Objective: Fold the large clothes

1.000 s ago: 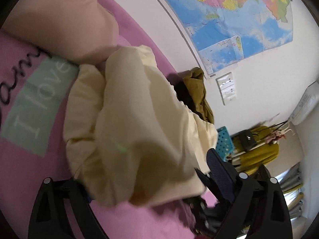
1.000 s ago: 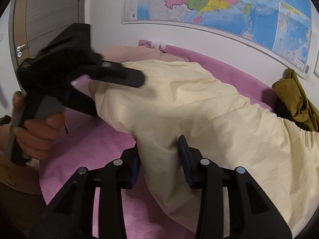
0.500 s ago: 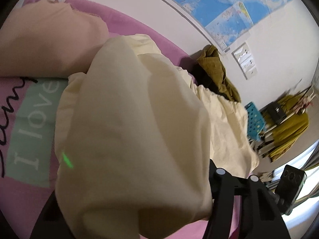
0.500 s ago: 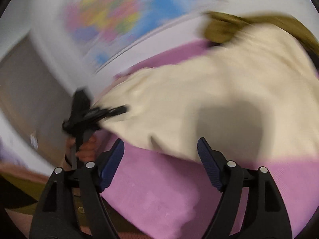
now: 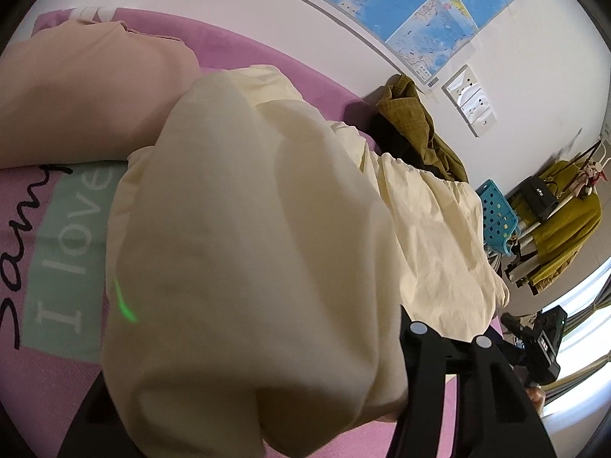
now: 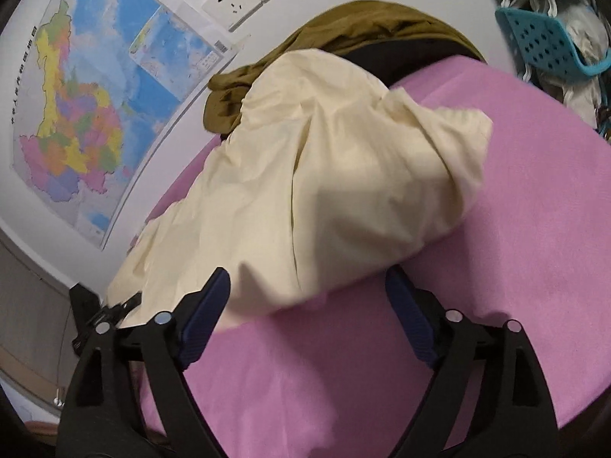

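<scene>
A large cream-yellow garment [image 5: 248, 236] lies bunched on the pink bed [image 6: 534, 191]; it also shows in the right wrist view [image 6: 324, 191]. In the left wrist view the cloth drapes over my left gripper [image 5: 267, 412] and hides its fingertips; only the right black finger [image 5: 427, 347] shows. My right gripper [image 6: 309, 301] is open and empty, its blue-padded fingers [image 6: 206, 305] just short of the garment's near edge. The left gripper [image 6: 107, 313] shows at the far left of the right wrist view, against the cloth's edge.
A peach pillow [image 5: 76, 87] and a lettered pink-and-green cover [image 5: 72, 236] lie at the bed's head. An olive garment [image 5: 420, 126] is heaped by the wall. A blue basket [image 5: 496, 217] and a clothes rack [image 5: 561, 221] stand past the bed. A map [image 6: 95, 107] hangs on the wall.
My right gripper let go of the cream garment, opened and swung round to the garment's other end. The cloth has come up over my left gripper, filling its view.
</scene>
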A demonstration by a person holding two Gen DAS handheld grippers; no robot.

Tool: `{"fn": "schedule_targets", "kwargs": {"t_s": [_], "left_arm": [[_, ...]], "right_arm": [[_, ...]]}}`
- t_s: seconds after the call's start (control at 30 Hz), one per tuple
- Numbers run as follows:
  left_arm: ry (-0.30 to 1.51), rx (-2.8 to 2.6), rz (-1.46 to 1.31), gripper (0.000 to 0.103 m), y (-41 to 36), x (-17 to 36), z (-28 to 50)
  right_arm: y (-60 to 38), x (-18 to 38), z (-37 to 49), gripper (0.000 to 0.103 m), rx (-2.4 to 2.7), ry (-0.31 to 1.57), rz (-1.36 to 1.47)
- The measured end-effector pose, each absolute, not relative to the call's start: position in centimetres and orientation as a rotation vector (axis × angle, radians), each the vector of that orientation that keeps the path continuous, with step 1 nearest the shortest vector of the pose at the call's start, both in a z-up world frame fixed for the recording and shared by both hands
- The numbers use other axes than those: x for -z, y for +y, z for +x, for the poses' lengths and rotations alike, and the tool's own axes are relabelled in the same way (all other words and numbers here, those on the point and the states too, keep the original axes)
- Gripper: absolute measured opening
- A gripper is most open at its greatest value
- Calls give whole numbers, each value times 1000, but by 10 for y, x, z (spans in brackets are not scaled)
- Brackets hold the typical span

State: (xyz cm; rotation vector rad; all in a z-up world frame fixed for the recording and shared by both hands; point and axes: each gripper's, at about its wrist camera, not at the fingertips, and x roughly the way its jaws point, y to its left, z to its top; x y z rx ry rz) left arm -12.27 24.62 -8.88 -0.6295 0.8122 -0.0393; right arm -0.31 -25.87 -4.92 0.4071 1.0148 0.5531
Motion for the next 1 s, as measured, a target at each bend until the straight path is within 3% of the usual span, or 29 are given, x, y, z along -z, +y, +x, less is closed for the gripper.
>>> {"fn": "schedule_targets", "kwargs": {"t_s": [0.07, 0.13, 0.27, 0.43, 0.47, 0.5, 0.53, 0.77, 1.0], "left_arm": [[811, 39, -626, 55, 245, 89, -122], [809, 41, -625, 55, 246, 89, -123], [808, 44, -629, 56, 246, 89, -124], [809, 47, -619, 59, 245, 89, -124], [809, 46, -618, 59, 244, 89, -124], [810, 44, -613, 59, 244, 89, -125], [810, 44, -609, 60, 243, 88, -125], [809, 55, -585, 68, 238, 87, -124], [815, 31, -559, 69, 233, 84, -122]], "right_arm": [[-252, 50, 1, 84, -514, 982, 384], [-244, 53, 7, 92, -497, 961, 391], [-235, 55, 20, 93, -524, 923, 464], [-249, 56, 30, 88, -629, 832, 698], [-248, 57, 31, 88, -616, 846, 687], [-244, 59, 31, 80, -567, 910, 615], [-238, 58, 30, 78, -540, 949, 546], [-225, 60, 25, 81, -568, 997, 492], [-200, 68, 56, 82, -573, 952, 516]]}}
